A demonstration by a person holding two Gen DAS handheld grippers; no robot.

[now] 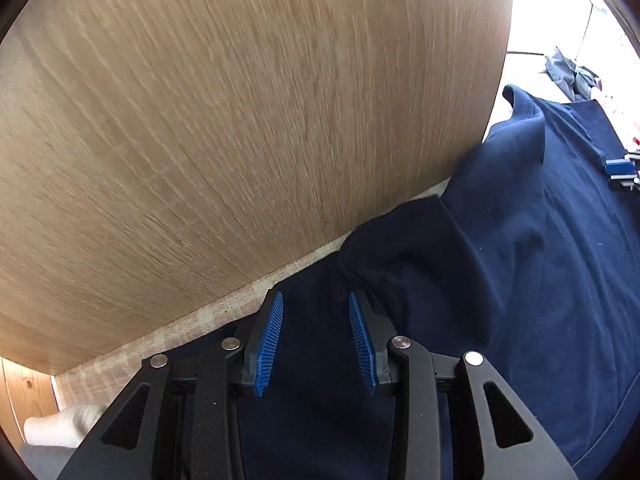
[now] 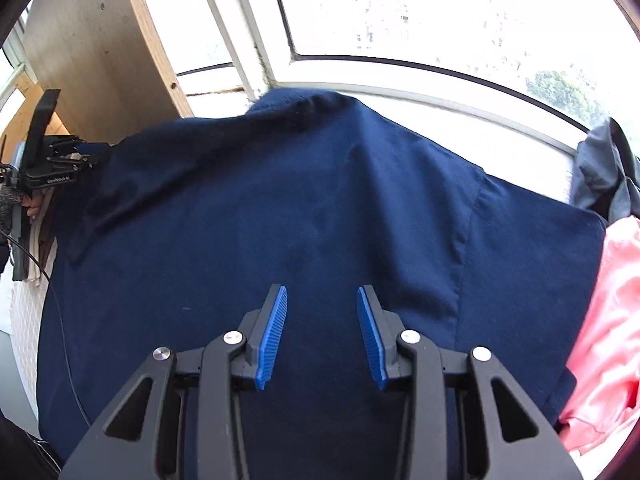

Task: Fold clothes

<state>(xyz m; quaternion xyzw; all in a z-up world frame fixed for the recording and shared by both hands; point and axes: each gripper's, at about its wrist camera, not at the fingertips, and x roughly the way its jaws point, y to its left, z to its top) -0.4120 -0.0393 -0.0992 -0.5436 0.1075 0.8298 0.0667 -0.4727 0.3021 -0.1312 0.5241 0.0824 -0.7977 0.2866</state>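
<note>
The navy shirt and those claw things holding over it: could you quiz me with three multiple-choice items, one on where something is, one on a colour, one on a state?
1. In the right wrist view, where does the pink garment lie?
A. at the navy shirt's right edge
B. on the wooden panel
C. between the fingers

2. What colour are the finger pads?
A. red
B. blue
C. white

3. How do the right gripper's fingers stand?
A. clamped on the shirt
B. apart, gripping nothing
C. shut on a sock

Answers:
1 A: the pink garment sits beside the navy shirt at the right.
2 B: the pads are ribbed blue.
3 B: the right gripper shows a clear gap, with the shirt only behind it.
</note>
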